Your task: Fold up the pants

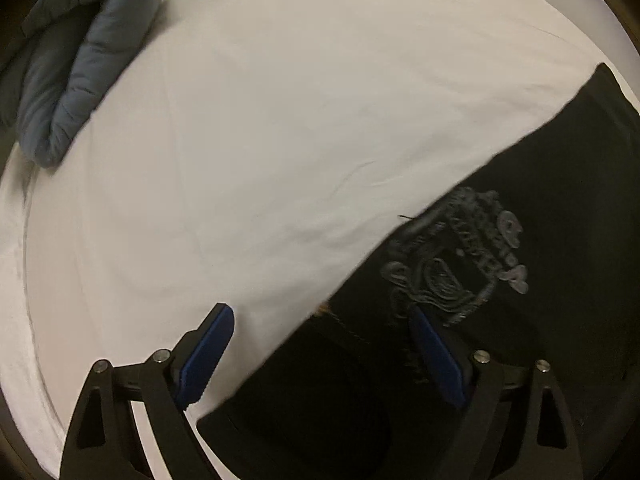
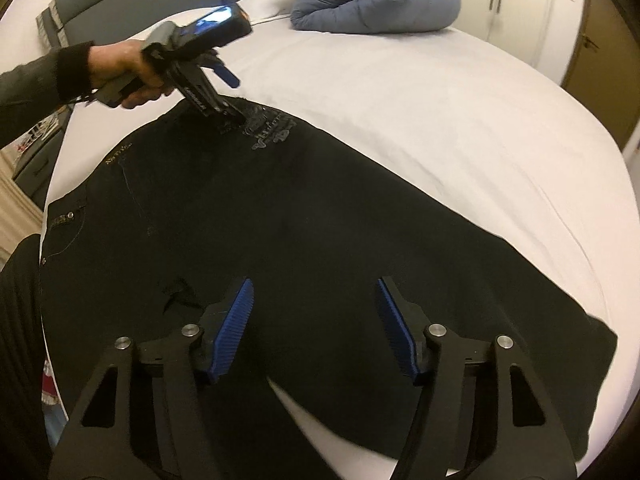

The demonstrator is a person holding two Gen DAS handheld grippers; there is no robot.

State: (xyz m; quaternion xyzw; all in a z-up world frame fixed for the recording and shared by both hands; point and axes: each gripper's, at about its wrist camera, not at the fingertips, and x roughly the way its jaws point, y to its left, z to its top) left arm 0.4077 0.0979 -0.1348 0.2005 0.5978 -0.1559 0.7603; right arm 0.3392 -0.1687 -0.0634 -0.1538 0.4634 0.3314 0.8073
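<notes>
Only rightward — hand, left claw, pants

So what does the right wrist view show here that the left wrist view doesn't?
Only the right wrist view: the person's hand holding the left tongs at the printed edge of the pants, the waistband button, a headboard and the open right tongs. Only the left wrist view: the logo up close. Both: black pants on a white sheet and a blue duvet.
</notes>
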